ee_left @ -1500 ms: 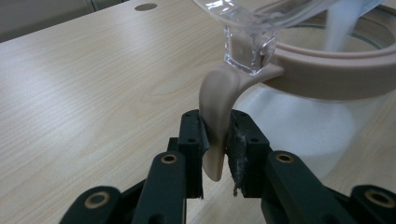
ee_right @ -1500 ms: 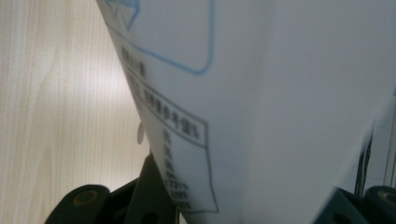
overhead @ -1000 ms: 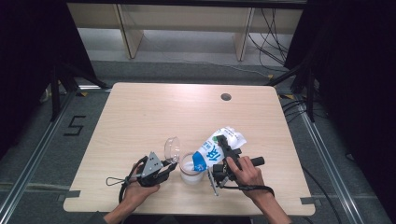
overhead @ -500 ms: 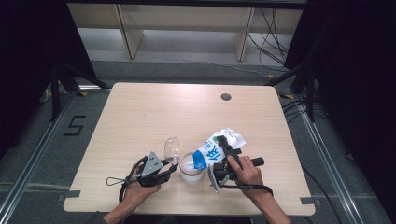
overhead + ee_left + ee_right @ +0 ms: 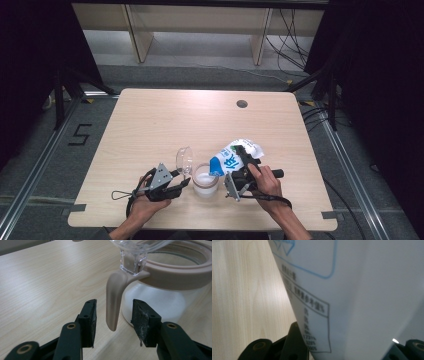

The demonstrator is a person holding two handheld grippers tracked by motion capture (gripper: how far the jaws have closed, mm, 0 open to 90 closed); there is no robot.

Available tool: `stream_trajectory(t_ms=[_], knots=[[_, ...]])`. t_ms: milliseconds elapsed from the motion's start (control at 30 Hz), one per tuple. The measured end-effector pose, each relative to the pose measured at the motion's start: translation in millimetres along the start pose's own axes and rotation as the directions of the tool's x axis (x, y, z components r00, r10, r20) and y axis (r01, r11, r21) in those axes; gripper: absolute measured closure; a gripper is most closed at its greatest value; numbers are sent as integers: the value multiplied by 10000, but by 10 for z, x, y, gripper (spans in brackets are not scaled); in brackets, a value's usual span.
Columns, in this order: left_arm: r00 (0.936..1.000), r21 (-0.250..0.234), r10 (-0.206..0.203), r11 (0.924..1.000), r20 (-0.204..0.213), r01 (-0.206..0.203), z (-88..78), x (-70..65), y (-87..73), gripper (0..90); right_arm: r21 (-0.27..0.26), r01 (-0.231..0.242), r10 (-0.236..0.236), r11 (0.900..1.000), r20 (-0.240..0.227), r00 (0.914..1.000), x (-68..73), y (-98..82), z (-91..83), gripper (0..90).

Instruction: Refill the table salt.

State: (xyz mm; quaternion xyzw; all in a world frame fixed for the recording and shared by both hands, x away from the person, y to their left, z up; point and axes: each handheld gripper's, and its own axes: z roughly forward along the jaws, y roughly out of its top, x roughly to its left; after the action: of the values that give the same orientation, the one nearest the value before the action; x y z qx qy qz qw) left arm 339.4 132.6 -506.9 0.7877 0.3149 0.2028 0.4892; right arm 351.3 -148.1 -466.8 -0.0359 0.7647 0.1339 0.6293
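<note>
While the bag (image 5: 234, 159) tilts over the jar (image 5: 205, 181) at the table's (image 5: 150, 125) six o'clock edge, white powder lies inside the jar, whose clear lid (image 5: 184, 160) stands open. Right gripper (image 5: 240, 172) clamps the bag from three o'clock. Left gripper (image 5: 113, 320) has just been opening, its jaws part-open around the jar's beige tab (image 5: 113, 300) without pressing it.

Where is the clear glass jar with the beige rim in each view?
High view: clear glass jar with the beige rim, lower centre.
Left gripper view: jar, upper right, behind the jaws.
Right gripper view: not in it.
Shared landmark: light wooden table.
</note>
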Motion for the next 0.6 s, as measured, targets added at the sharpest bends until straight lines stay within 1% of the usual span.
stream_trajectory(t_ms=[33,67,100,133,167,200,233,267,300,333,367,400,433,467,500,533,567,600], knots=[[10000,-20,8,10000,47,-8,-5,3,-2,545,-69,-286,285,9996,-94,9995,7,-11,7,719],[10000,-14,-9,10000,66,9,-9,3,-2,544,-124,-281,279,9995,-174,9995,-10,-17,10,721],[10000,-17,-32,10000,-10,32,-19,1,-1,540,216,-962,969,9951,-330,9947,24,-12,-10,723],[9999,-28,-140,9999,11,140,-22,0,-3,540,216,-962,969,9951,-330,9947,24,-12,-10,723],[10000,-4,-75,10000,20,75,-37,10,0,540,153,-1215,1221,9925,-499,9913,16,-25,-6,726],[10000,-4,-75,10000,20,75,-37,10,0,540,153,-1215,1221,9925,-499,9913,16,-25,-6,726],[9999,6,-109,9999,-13,109,-44,10,-1,539,-107,-1179,1169,9930,-694,9907,-7,-38,15,730],[9999,10,-130,9999,-2,130,-48,12,-2,539,-107,-1179,1169,9930,-694,9907,-7,-38,15,730],[9999,-10,-114,9999,20,114,-52,18,-5,540,-67,-1527,1517,9882,-809,9851,-2,-47,17,734],[9999,-10,-114,9999,20,114,-52,18,-5,540,-67,-1527,1517,9882,-809,9851,-2,-47,17,734],[9999,26,-114,9999,64,114,-56,22,-4,540,-172,-1436,1417,9895,-840,9863,-12,-57,26,738],[9999,16,-110,9999,84,110,-57,23,-4,540,-169,-1508,1486,9884,-938,9844,-14,-60,27,743],[9998,11,-165,9999,55,165,-58,18,-5,540,35,-1871,1863,9823,-1102,9763,-9,-60,15,753],[9998,11,-165,9999,55,165,-58,18,-5,540,35,-1871,1863,9823,-1102,9763,-9,-60,15,753],[9998,30,-202,9998,76,202,-60,16,-6,540,63,-2147,2137,9767,-1293,9683,-15,-76,21,762],[9999,80,-146,9999,63,145,-69,16,-3,542,99,-2419,2409,9702,-1397,9604,-6,-74,16,767],[9999,65,-148,9999,50,147,-70,16,-3,543,222,-2476,2481,9686,-1460,9577,-3,-86,22,769],[9999,65,-148,9999,50,147,-70,16,-3,544,222,-2476,2481,9686,-1460,9577,-3,-86,22,769]])
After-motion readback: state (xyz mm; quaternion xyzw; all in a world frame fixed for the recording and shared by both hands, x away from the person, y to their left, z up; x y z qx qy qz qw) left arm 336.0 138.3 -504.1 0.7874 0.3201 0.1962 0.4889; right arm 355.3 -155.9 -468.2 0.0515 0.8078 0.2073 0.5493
